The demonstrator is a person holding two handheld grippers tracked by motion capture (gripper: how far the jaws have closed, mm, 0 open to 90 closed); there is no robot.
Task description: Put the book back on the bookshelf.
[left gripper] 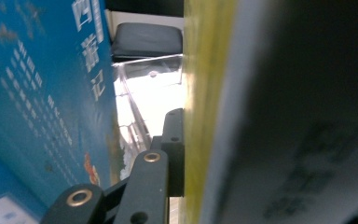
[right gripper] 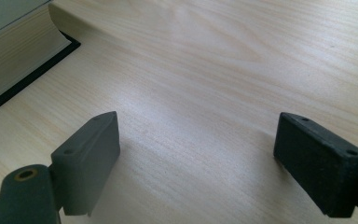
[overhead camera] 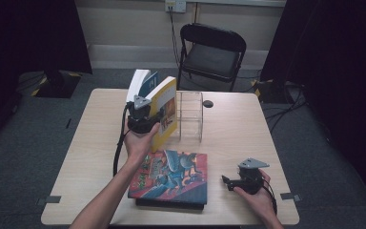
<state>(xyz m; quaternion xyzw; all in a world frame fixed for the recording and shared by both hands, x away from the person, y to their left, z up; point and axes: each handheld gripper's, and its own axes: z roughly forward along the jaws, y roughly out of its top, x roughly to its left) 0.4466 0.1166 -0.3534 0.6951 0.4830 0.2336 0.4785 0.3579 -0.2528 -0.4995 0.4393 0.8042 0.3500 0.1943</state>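
Note:
A yellow book [overhead camera: 166, 110] stands upright at the table's middle, and my left gripper [overhead camera: 153, 118] is shut on its near edge. In the left gripper view one black jaw presses the yellow book [left gripper: 205, 112], with the left gripper [left gripper: 191, 135] clamped across it; the other jaw is hidden behind the book. A blue and white book [overhead camera: 143, 83] [left gripper: 42, 93] stands just left of it. A clear acrylic book stand [overhead camera: 190, 114] is right of the yellow book. My right gripper [overhead camera: 226, 181] [right gripper: 205, 154] rests open low over the table near the front right, holding nothing.
A colourful picture book [overhead camera: 169, 174] lies flat on a black book near the front edge; its page edge [right gripper: 14, 46] is left of my right gripper. A small dark object [overhead camera: 208, 103] lies behind the stand. A folding chair [overhead camera: 212, 52] stands beyond the wooden table [overhead camera: 238, 133].

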